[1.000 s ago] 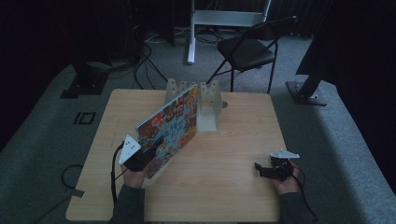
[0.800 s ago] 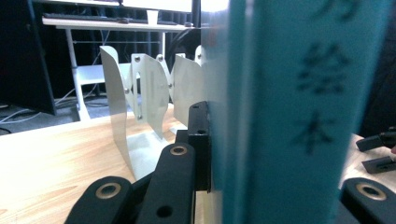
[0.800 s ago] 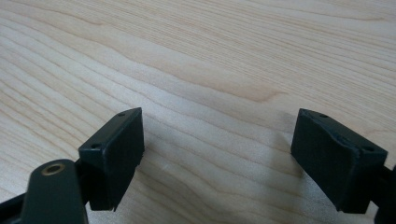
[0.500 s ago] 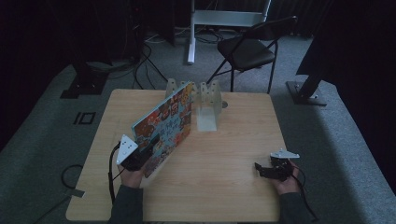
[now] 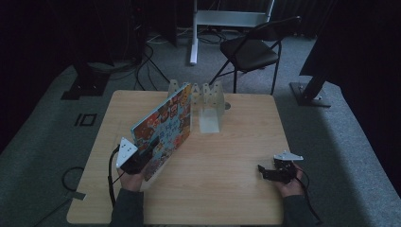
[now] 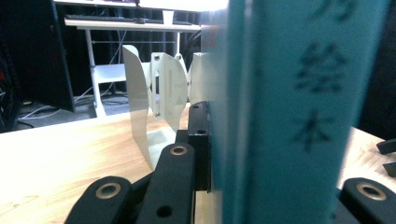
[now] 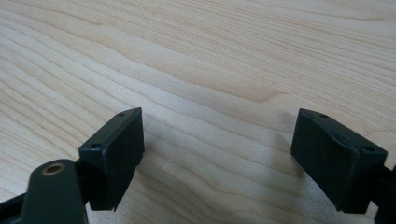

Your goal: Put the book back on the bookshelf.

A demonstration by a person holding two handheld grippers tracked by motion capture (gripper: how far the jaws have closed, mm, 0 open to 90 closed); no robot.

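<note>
Dim room, dark drapes, a folding chair (image 5: pixel 250 49) and cables on the grey carpet behind a pale wooden table (image 5: pixel 236 142). At the table's far edge stands a white divider rack (image 5: pixel 204 101), its slots bare.

The left gripper (image 5: pixel 142 158) is clamped on the near end of a picture book (image 5: pixel 163 125); the left gripper view has its jaws pressed flat to the covers, teal spine (image 6: pixel 289 112) upright between them. The book is raised on edge and tilted, its far end near the rack's left side, just short of a slot as far as I can judge.

The right gripper (image 5: pixel 272 172) rests low at the table's near right corner, jaws spread wide over bare wood, holding nothing.

Judgement: pickup done, approach mostly made. Left to do: line the book up with a slot, slide it in, let go.
</note>
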